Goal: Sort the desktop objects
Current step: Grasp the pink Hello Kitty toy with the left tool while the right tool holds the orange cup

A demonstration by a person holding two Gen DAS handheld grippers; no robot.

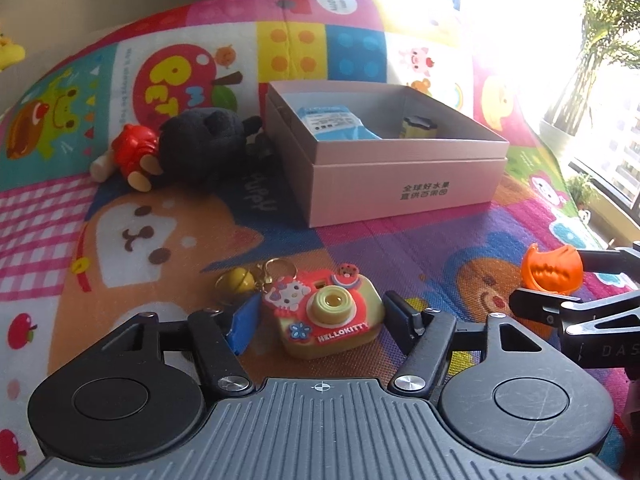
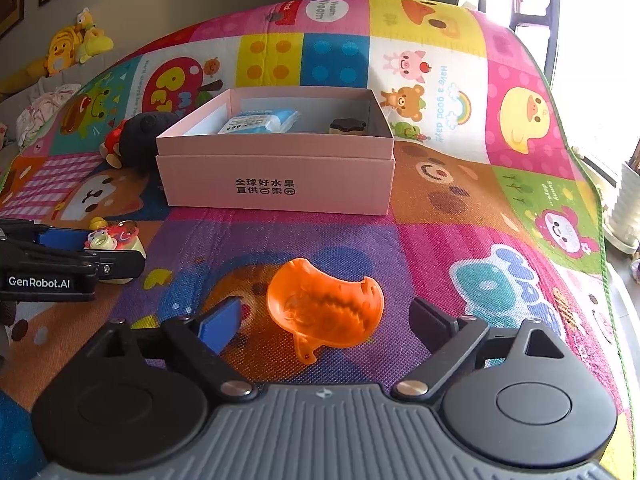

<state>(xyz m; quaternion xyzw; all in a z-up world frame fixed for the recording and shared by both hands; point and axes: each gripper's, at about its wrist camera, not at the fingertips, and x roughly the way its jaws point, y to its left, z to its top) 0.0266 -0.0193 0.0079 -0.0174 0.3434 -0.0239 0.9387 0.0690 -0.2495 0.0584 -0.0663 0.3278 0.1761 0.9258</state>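
Observation:
A Hello Kitty toy camera with a keyring and yellow bell lies on the play mat between the open fingers of my left gripper. An orange plastic shell lies on the mat between the open fingers of my right gripper; it also shows in the left wrist view. Neither gripper touches its object. A pink open box stands beyond, holding a blue-white packet and a small yellow-black item. The left gripper shows at the left of the right wrist view.
A black plush and a red figure lie left of the box. Yellow plush toys sit at the far left. The colourful mat's edge runs along the right, by a window and a white pot.

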